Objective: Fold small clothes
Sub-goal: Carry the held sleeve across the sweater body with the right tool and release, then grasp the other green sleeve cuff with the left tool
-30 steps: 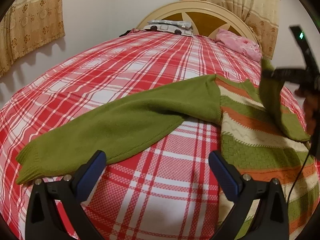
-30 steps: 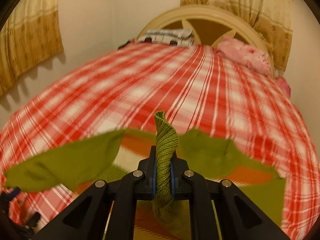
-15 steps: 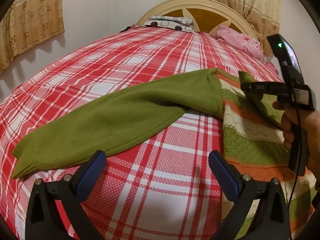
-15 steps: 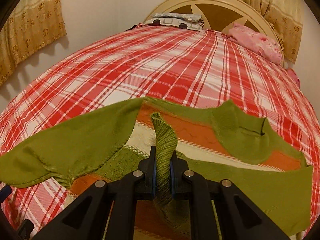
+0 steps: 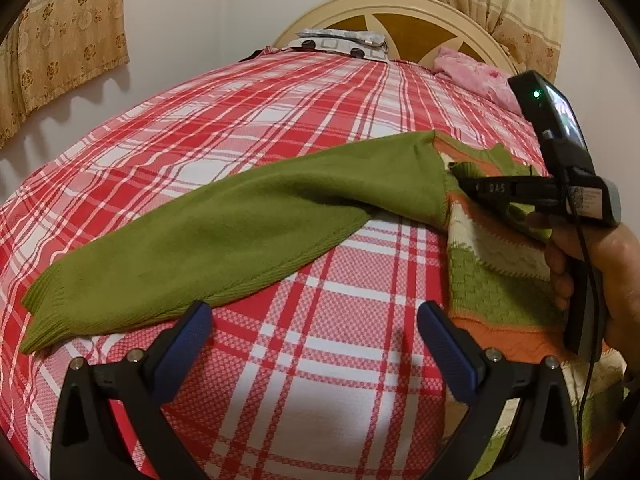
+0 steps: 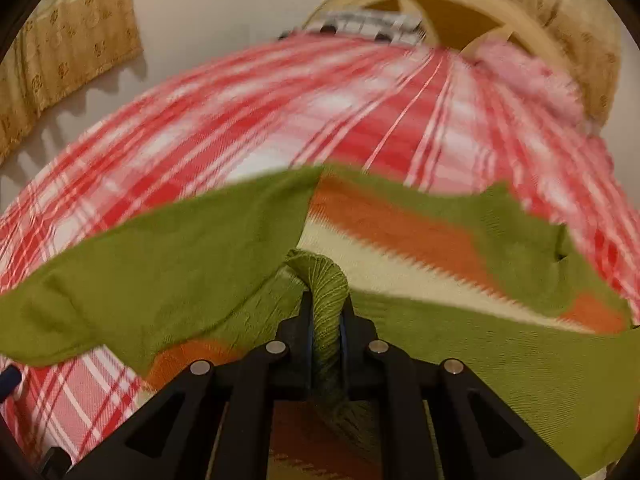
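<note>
Plaid bedspread [image 5: 280, 128] bears the sweater [image 5: 224, 236]; left gripper [image 5: 312, 344] gapes wide, right gripper [image 6: 325, 316] apparently pinching its cuff [image 6: 326, 280].

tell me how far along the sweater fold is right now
Early. Done: the striped sweater lies on the plaid bed. In hand: the right hand-held gripper pinches a ribbed green cuff over the sweater's body. Left: the other green sleeve lies spread out, and the left hand-held gripper is open and empty.
</note>
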Tool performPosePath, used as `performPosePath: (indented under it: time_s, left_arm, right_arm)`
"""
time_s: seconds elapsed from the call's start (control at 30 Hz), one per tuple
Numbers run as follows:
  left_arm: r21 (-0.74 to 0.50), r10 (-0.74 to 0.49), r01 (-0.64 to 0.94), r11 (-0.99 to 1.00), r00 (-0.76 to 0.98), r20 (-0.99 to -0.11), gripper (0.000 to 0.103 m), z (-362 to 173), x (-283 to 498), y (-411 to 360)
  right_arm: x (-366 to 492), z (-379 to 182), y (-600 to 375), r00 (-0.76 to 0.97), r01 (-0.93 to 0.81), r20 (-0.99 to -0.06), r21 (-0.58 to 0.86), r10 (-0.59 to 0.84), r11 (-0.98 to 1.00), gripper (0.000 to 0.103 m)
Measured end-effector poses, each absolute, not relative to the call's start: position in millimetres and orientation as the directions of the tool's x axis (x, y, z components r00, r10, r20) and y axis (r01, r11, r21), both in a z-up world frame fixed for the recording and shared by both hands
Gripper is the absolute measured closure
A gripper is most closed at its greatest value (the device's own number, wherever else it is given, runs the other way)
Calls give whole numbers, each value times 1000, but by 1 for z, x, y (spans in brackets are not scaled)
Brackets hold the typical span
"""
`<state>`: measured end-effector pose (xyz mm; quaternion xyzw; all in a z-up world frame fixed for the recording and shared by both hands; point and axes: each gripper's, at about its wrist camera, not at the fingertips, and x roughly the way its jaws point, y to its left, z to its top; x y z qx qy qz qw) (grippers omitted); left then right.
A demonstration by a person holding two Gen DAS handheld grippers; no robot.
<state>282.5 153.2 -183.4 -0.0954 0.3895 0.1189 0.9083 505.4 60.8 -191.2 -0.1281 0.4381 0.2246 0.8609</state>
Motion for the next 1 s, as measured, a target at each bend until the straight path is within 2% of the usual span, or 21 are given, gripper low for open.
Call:
performPosePath:
  time_s: [0.03,0.13,0.2,0.27,0.43,0.6,0.67,0.8,0.9,1.0]
  left_arm:
    - [-79,143,-291,953,667,-731,0,-183,283,153]
    - [-86,141,-295,952,667,-732,0,-182,281,155]
    - [-87,144,-299,950,669,-729,0,-180,278,159]
    - [-74,165,-312,947,672,-722,0,-178,272,165]
    - [-52,220,-358,932,676,-703,0,-170,253,194]
    - [-56,281,-448,892,648,-708,0,-170,231,237]
    - [-60,307,-493,868,627,-716,0,-173,220,252]
    - [-78,336,-562,824,594,-731,0,-178,202,279]
    - [-63,363,-592,804,572,-735,0,-180,194,288]
    - [-35,406,-624,780,548,-731,0,-181,186,298]
  right_arm:
    - [504,-191,62,523,-509,-807,-37,275,860,89]
    - [500,-187,60,502,-526,-812,-14,297,850,72]
    - [496,-183,53,454,-562,-817,47,355,826,52]
    - [490,-178,44,427,-582,-807,99,407,807,45]
    - [475,-162,9,491,-557,-781,58,385,828,45]
    - [482,-173,-22,497,-443,-814,61,301,895,45]
    - [480,-184,-23,452,-449,-830,105,326,887,45]
    - [461,-186,-5,447,-507,-818,101,362,856,43]
    - [451,-189,12,461,-540,-828,24,319,842,43]
    - [448,-187,9,452,-535,-820,65,351,842,43]
